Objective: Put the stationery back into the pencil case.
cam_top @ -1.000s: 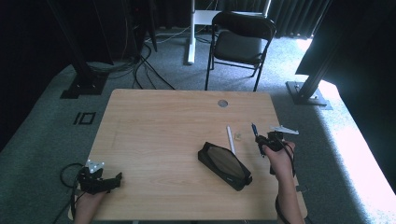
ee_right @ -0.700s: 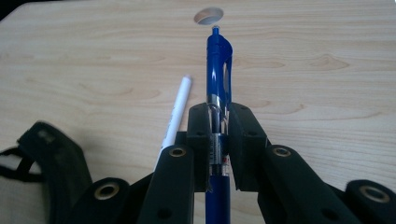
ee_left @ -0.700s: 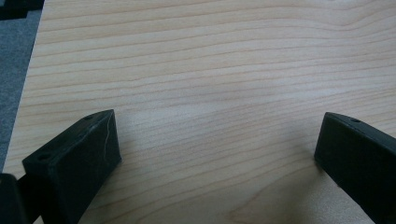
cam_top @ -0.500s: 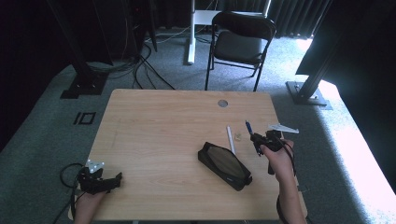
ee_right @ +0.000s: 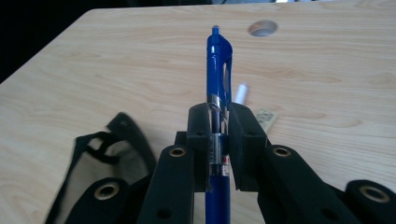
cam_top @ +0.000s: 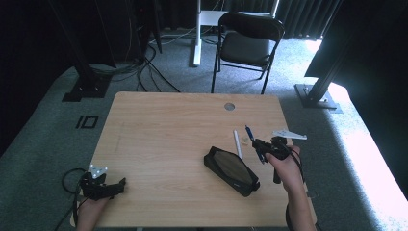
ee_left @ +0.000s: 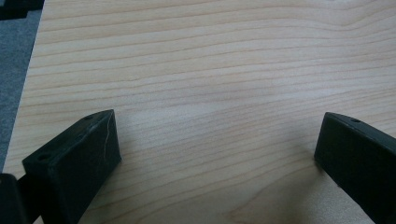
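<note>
Your right hand-held gripper [ee_right: 218,140] is clenched on the blue pen [ee_right: 218,88], which stands lifted above the worktop [cam_top: 163,130] just right of the black mesh pencil case [cam_top: 232,169]. Judging by the layout, the pen goes into that case, so keep the grip firm and the barrel aligned with the opening. Your left hand-held gripper [cam_top: 102,185] rests released, nothing between its jaws. Beyond lie a white pen [cam_top: 237,143] and a small eraser [cam_top: 246,140].
</note>
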The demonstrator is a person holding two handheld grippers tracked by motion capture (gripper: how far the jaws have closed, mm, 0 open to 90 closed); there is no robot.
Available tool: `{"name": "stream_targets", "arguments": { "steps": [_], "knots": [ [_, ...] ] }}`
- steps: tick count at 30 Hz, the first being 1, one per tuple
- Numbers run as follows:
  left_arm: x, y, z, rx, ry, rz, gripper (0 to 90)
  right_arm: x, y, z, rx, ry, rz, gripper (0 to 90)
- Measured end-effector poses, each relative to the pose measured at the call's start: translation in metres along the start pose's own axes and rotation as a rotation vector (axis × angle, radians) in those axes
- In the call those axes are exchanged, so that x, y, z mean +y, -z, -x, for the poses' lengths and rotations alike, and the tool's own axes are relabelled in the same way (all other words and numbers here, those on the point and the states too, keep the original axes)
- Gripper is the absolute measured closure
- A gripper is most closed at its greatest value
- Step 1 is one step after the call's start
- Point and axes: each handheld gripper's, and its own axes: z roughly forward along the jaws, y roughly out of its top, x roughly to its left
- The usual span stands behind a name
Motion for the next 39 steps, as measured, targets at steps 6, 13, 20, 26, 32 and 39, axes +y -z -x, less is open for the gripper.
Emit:
{"name": "stream_targets", "arguments": {
  "steps": [6,13,20,26,32,39],
  "knots": [
    [0.000,0.000,0.000,0.000,0.000,0.000,0.4,0.001,0.003,-0.013,0.039,0.035,-0.001,79.6],
    [0.000,0.000,0.000,0.000,0.000,0.000,0.4,-0.001,0.003,-0.028,0.092,0.066,-0.005,79.6],
    [0.000,0.000,0.000,0.000,0.000,0.000,0.4,-0.003,0.002,-0.043,0.151,0.122,-0.029,79.6],
    [0.000,0.000,0.000,0.000,0.000,0.000,0.4,-0.008,-0.002,-0.051,0.192,0.180,-0.073,79.6],
    [0.000,0.000,0.000,0.000,0.000,0.000,0.4,-0.011,-0.005,-0.057,0.240,0.217,-0.123,79.5],
    [0.000,0.000,0.000,0.000,0.000,0.000,0.4,-0.016,-0.014,-0.060,0.232,0.267,-0.198,79.5]
  ]
}}
